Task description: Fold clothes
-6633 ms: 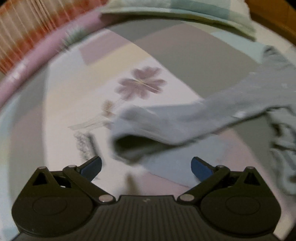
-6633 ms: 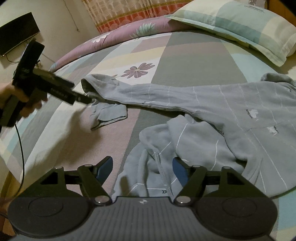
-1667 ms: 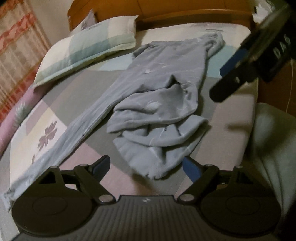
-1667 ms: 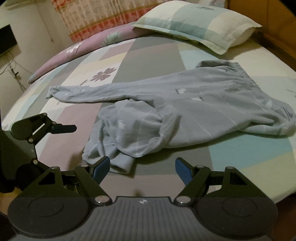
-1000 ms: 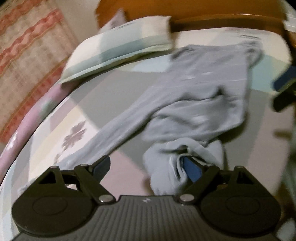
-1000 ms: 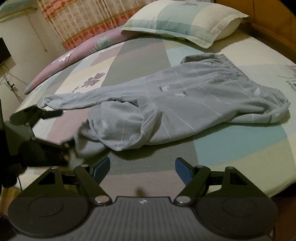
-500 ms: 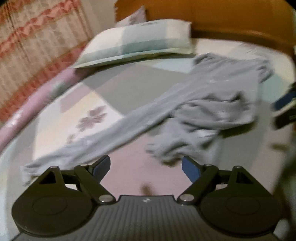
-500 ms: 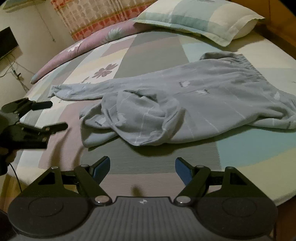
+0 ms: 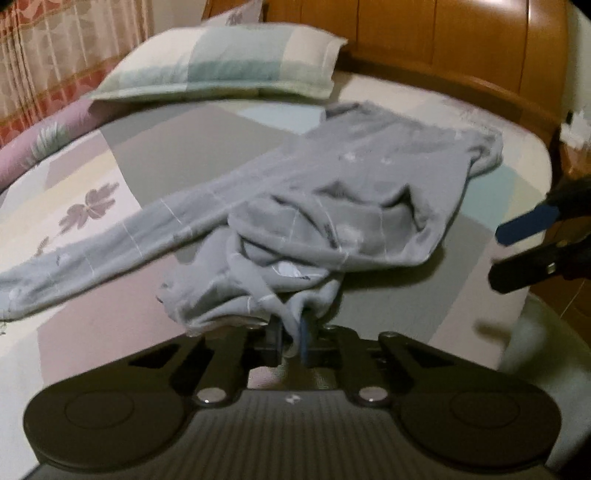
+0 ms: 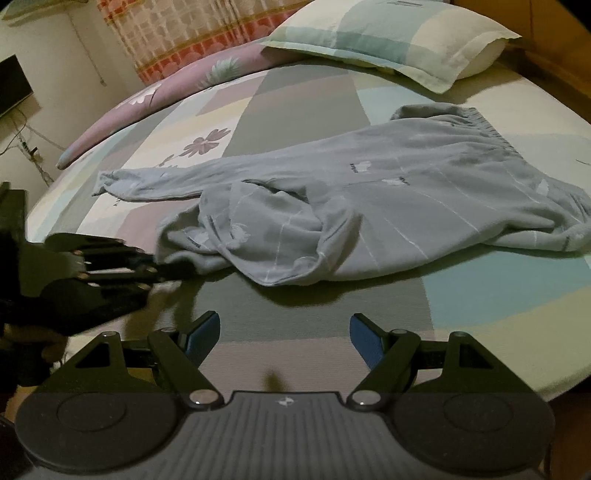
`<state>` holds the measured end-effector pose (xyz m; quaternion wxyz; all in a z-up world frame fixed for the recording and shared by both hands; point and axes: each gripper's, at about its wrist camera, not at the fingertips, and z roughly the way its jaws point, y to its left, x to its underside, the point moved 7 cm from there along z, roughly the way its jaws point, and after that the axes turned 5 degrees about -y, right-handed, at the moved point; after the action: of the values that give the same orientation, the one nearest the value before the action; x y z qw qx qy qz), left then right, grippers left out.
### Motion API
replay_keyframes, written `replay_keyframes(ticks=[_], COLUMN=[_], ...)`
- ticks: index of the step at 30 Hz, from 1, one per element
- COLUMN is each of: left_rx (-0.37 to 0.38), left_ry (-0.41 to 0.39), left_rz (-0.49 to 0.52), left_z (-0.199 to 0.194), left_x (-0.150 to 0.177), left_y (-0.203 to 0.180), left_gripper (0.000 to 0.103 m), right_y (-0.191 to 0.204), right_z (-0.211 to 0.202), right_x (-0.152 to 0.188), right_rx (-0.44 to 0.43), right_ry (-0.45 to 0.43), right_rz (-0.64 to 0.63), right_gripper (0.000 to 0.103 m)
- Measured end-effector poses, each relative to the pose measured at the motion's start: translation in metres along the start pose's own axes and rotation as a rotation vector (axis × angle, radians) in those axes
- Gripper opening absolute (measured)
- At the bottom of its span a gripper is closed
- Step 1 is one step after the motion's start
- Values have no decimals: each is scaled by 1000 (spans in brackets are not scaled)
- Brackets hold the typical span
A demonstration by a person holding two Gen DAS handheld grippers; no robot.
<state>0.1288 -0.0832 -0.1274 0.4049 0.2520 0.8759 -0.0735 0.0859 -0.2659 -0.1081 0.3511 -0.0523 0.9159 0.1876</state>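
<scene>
Patchwork bedsheet [image 10: 295,110] in grey, cream and pale blue squares, checked pillow [image 10: 388,33] at the far end under a curved wooden headboard [image 9: 443,48], patterned curtain [image 10: 184,29] beyond. Spread across the middle of the bed: pale grey-blue soft-knit trousers [image 10: 406,199] with thin white lines, waistband toward the pillow, one leg laid out straight toward the curtain side, the other bunched in a heap near the bed's near edge. Left gripper [image 9: 291,332] clenched on the hem of that bunched leg, fabric pinched between the jaws and draping over them in the left wrist view; seen from the right wrist view low at the left, at the edge of the heap. Right gripper [image 10: 284,332] released, jaws wide with nothing between them, hovering over bare sheet just short of the heap, the trousers well ahead of it. Likely step: drawing the crumpled leg out flat beside the straight one. Best done with a slow, low pull along the bed, away from the waistband, keeping the hem pinched firmly; right jaws free to pin or lift the heap where folds catch.
</scene>
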Motion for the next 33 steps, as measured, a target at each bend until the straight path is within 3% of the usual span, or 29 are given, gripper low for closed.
replay_keyframes(ticks=[7,14,19,22,25,32,33], left_rx=[-69,-185,-264,-271,-232,-187,-187], left_ry=[-11,-4,-15,-5,5,32,36], left_rz=[-25,-60,-13,-3,-19,24,33], left_z=[-57,-105,-130,-132,-124,-81,-75], left_x=[6,22,28,33,37,40,41], left_y=[40,84,97,102,99,81,80], left_gripper=[6,4,3,7,12,23,28], right_y=[12,40,52,55,60,58,57], right_z=[3,8,11,14,16,15,14], right_x=[-1,-5,-6,-5,-3,-3,-3], right_rx=[-17,-48,-58,-59,-60,-49,-46], right_ry=[6,18,21,31,41,46,46], right_rz=[-27,-91,-115,-121,-132,-133,-131], right_gripper=[81,81,81,81,81,81,81])
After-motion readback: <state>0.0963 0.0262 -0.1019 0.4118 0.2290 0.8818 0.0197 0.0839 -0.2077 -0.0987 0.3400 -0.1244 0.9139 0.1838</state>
